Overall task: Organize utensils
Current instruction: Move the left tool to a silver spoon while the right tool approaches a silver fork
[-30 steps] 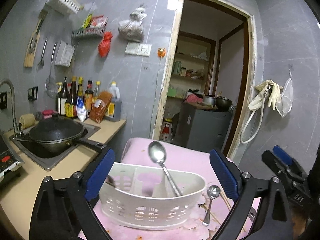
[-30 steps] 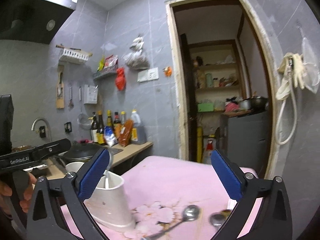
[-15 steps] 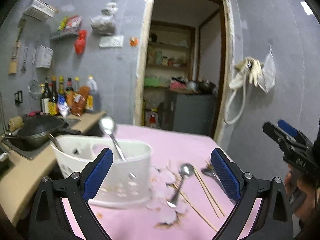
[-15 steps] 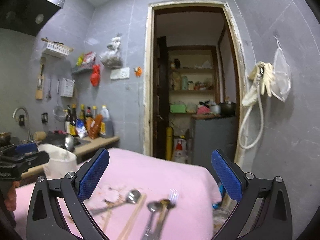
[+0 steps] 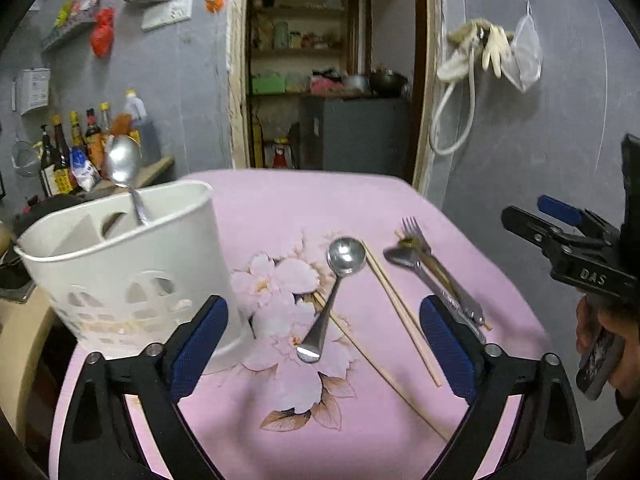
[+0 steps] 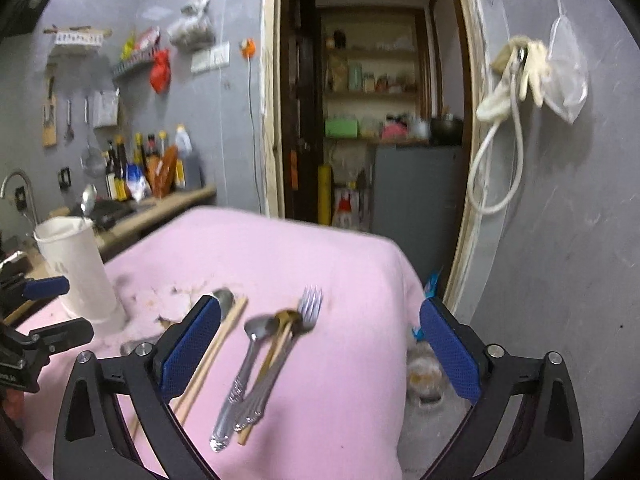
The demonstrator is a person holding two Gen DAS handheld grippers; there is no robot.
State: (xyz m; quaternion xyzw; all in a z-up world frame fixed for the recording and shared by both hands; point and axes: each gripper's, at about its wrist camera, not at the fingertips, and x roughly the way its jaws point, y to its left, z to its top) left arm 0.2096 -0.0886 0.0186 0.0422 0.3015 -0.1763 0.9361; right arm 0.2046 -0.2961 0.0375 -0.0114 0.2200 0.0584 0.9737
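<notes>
Letters "DAS" on right tongs [image 5: 560, 216], both tongs closing, empty, left tongs [image 5: 320, 332] above spoon [image 5: 334, 284]

Glossy metal spoon [image 5: 344, 258], pink cloth [image 5: 280, 208]

Grey tiled walls [image 5: 500, 128] enclose the room. At frame centre, a pale wooden door frame [image 5: 237, 80] opens onto dim pantry shelves [image 6: 370, 92] and a grey metal cabinet [image 6: 416, 184]. A beige wooden countertop [image 6: 172, 202] runs along the left.
</notes>
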